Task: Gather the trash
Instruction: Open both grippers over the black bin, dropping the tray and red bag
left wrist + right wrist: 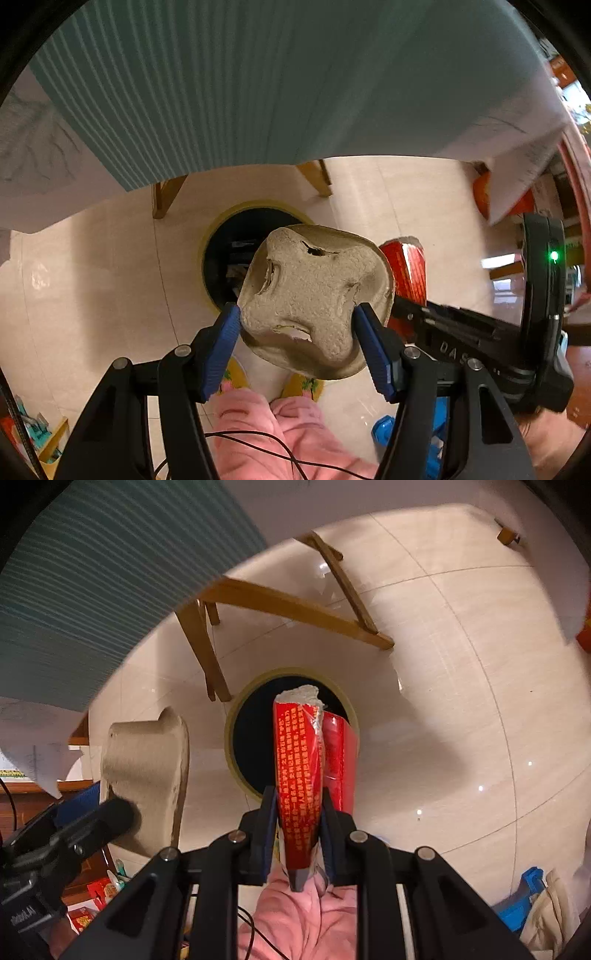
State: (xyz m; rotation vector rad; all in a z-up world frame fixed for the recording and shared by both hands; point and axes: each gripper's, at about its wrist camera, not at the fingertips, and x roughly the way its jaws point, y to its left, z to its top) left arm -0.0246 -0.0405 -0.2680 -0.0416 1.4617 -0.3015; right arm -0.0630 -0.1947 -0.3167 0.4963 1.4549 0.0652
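My left gripper [297,323] is shut on a grey pulp-cardboard tray piece [314,295], its blue pads [225,343] pressing both sides. The same tray piece [147,775] shows at the left of the right wrist view. My right gripper [299,834] is shut on a flattened red carton with yellow print [299,775]; that red carton [406,269] peeks out behind the tray in the left wrist view. Both are held above a round bin with a dark opening and yellow rim [236,738], which stands on the floor; the bin rim [210,236] lies just beyond the tray.
A table with a teal ribbed cloth [221,92] and wooden legs [207,653] stands beyond the bin on a pale tiled floor [443,701]. A person's pink trousers [280,432] and yellow slippers are below. Blue items [524,897] lie at the lower right, red boxes [99,893] at the lower left.
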